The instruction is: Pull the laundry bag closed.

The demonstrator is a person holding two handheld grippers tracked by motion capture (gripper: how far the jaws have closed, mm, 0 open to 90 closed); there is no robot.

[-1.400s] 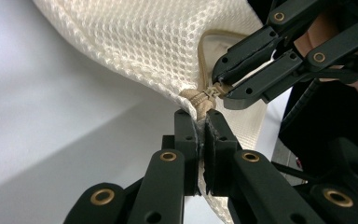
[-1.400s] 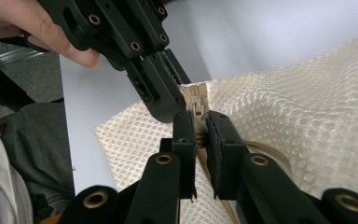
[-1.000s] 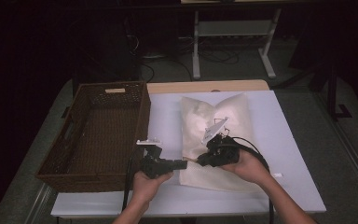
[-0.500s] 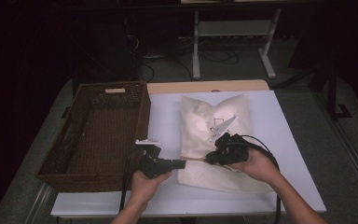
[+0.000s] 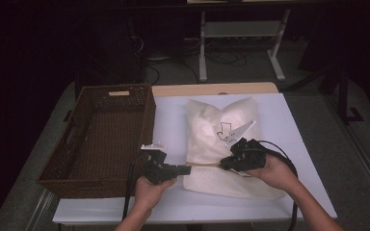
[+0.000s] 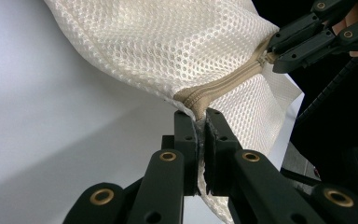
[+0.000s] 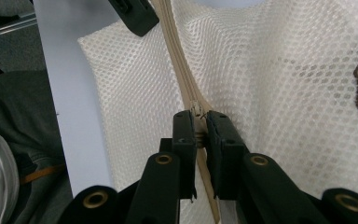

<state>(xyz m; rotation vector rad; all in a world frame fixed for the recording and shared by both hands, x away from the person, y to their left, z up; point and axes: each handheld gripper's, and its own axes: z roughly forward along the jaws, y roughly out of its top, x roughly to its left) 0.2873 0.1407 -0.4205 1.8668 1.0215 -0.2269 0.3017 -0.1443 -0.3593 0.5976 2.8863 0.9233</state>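
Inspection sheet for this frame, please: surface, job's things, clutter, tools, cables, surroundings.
Surface: white table, wooden strip along its far edge.
Job's things: white mesh bag with a tan zipper, lying flat beside the basket, a dark drawing on its cloth.
Clutter: brown wicker basket at the left, nothing seen inside.
Tools: left tool shut on the bag's zipper end; right tool shut on the zipper farther along.
Cables: a black cable loops from the right tool over the hand.
Surroundings: dark room, white stand frame and floor cables behind the table.
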